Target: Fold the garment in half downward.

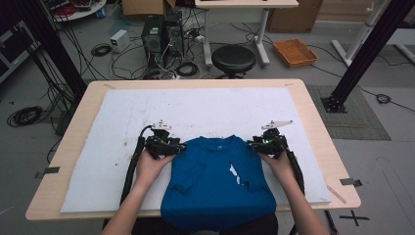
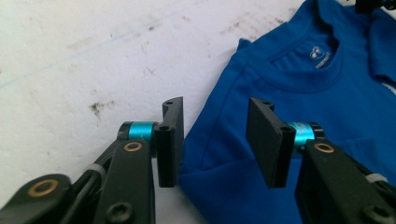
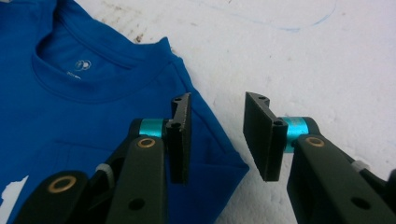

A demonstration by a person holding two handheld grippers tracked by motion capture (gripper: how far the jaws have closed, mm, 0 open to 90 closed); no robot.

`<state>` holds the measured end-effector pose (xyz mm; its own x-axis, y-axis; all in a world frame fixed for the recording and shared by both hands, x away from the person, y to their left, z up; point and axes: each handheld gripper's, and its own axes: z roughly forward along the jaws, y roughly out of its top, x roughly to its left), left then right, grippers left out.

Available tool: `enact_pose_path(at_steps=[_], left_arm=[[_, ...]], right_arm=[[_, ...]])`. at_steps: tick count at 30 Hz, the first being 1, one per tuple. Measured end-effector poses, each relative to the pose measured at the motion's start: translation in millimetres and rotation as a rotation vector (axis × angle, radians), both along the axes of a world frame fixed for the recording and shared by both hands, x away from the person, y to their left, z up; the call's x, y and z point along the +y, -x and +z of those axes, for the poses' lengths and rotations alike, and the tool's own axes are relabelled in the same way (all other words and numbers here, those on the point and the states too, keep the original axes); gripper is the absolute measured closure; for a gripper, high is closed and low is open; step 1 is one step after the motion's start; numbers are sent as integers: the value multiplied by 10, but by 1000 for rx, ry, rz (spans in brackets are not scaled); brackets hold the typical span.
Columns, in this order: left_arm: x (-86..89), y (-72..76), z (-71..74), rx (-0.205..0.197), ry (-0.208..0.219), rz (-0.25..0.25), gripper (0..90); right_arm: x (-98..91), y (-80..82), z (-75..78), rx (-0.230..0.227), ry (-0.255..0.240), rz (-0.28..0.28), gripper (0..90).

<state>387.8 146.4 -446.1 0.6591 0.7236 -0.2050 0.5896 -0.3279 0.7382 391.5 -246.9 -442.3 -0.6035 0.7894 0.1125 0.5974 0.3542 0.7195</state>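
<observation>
- High view: a blue T-shirt (image 1: pixel 218 181) lies on the white mat (image 1: pixel 122 122) at the 6 o'clock edge of the wooden table (image 1: pixel 313 112), with its collar toward 12 o'clock and its hem hanging over the near edge. Both sleeves seem already folded inward, so the folding is, I think, partly done; the body is still to be folded. The left gripper (image 1: pixel 177 146) is at the shoulder at 9 o'clock, the right gripper (image 1: pixel 252 143) at the shoulder at 3 o'clock.
- Left gripper view: the flat black fingers (image 2: pixel 170 140) stand apart, with the shoulder edge of the soft knit cloth between them, not pinched yet. The mat looks rough and stained.
- Right gripper view: the fingers (image 3: pixel 180 137) are also spread, over the shoulder corner, pinching nothing. The ribbed round collar (image 3: pixel 56 81) has a small white label.
</observation>
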Motion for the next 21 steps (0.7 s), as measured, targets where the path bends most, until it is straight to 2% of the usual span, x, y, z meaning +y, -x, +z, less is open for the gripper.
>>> enact_pose_path(at_steps=[3,5,6,8,9,11,14,17,18,20,21], left_arm=[[-21,13,0,-19,-32,6,623],[-26,18,-1,-18,-35,8,667],[-29,21,-2,-23,-39,11,667],[-31,23,-1,-21,-46,5,735],[-36,25,-2,-26,-51,9,735],[-33,32,9,-31,-59,7,789],[-15,44,33,-41,-48,13,861],[16,39,47,-38,-57,29,857],[20,37,48,-35,-53,45,826],[27,19,51,-24,-28,63,665],[22,12,56,-22,-15,53,659]], right_arm=[[19,-3,-30,6,23,3,674],[7,-1,-29,2,25,-2,744],[7,-1,-29,2,25,-2,744],[1,4,-32,-4,29,11,830],[1,4,-32,-4,29,11,830],[10,12,-29,-17,41,18,866],[-1,20,-8,-31,37,11,872],[-35,18,6,-39,24,2,871],[-41,21,11,-34,17,-3,864],[-47,22,22,-42,15,-11,787],[-52,18,26,-50,8,-15,765]])
